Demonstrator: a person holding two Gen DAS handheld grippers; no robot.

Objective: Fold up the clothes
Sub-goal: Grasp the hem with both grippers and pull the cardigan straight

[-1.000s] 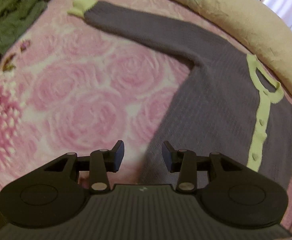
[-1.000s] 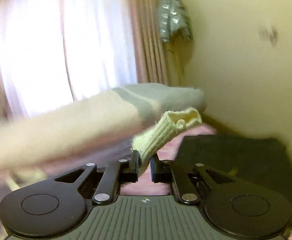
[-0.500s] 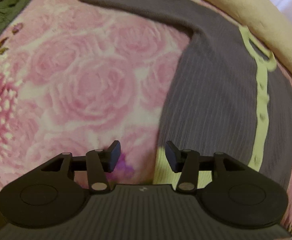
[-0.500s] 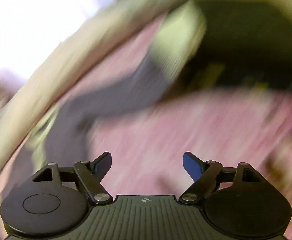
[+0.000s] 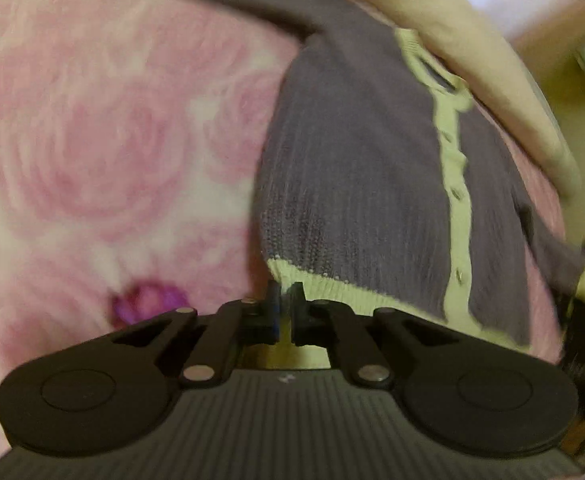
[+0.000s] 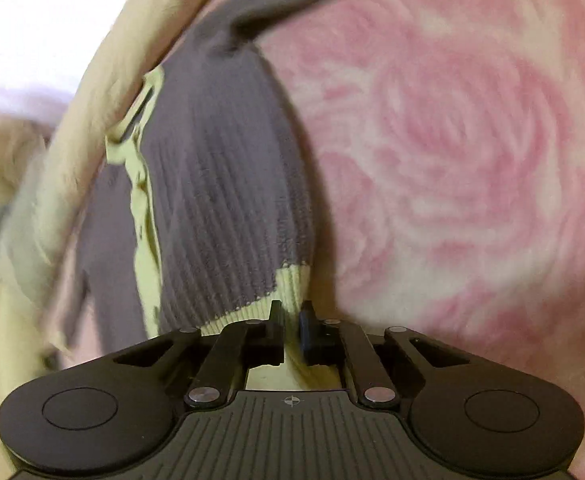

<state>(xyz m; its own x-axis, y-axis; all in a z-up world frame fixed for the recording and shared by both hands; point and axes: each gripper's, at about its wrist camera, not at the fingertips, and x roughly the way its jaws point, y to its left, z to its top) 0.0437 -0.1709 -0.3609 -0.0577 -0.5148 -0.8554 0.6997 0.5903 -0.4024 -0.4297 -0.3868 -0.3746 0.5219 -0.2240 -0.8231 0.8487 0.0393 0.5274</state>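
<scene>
Pink rose-patterned bedding point(image 5: 104, 152) carries a grey cardigan point(image 5: 356, 168) lying flat, its pale green button band running up to the collar. Both grippers pinch its pale green hem point(image 5: 332, 284): the left gripper point(image 5: 285, 308) at one bottom corner, the right gripper point(image 6: 291, 326) at the other. Behind the collar lies a cream bolster point(image 5: 444, 12).

Grey knit cardigan point(image 5: 352, 168) w/ pale-green trim, flat, buttoned, on pink blanket.

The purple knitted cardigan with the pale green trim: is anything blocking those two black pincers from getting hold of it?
Nothing visible. Each hand-held gripper, left and right, is shut on the purple knitted cardigan's pale green ribbed hem.
</scene>
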